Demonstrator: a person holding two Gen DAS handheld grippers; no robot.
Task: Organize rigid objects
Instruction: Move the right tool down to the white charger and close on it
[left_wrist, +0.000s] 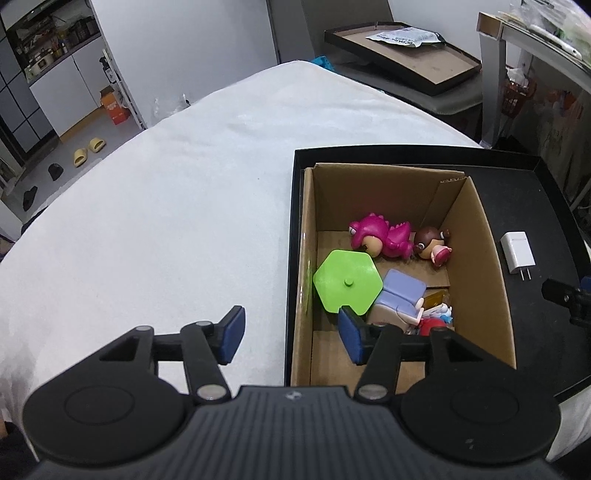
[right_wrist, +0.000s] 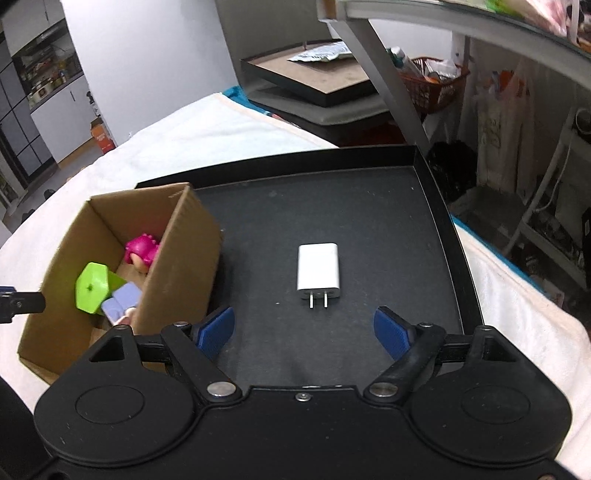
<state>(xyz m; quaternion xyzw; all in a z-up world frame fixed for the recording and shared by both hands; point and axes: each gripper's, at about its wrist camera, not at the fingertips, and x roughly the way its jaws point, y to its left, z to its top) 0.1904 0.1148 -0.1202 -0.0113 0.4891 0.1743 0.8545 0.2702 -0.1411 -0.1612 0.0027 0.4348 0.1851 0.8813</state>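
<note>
The left gripper (left_wrist: 291, 334) hung with its jaws apart and nothing between them, one blue pad over the white cloth (left_wrist: 166, 206), the other over the near left corner of the cardboard box (left_wrist: 484, 266). The box stood at the left end of a black tray (right_wrist: 369, 206) lying on the cloth. Inside it lay a green hexagon (left_wrist: 345, 282) leaning on a lilac block (left_wrist: 400, 295), a pink dinosaur figure (left_wrist: 380, 236) and a brown-haired doll (left_wrist: 432, 245) toward the far wall, and more small figures, partly hidden, by the near wall. The right gripper (right_wrist: 304, 332) stood over the tray with its jaws wide and empty, the white charger (right_wrist: 317, 269) lying flat just beyond its pads, prongs toward the gripper, apart from the box and touching neither pad.
</note>
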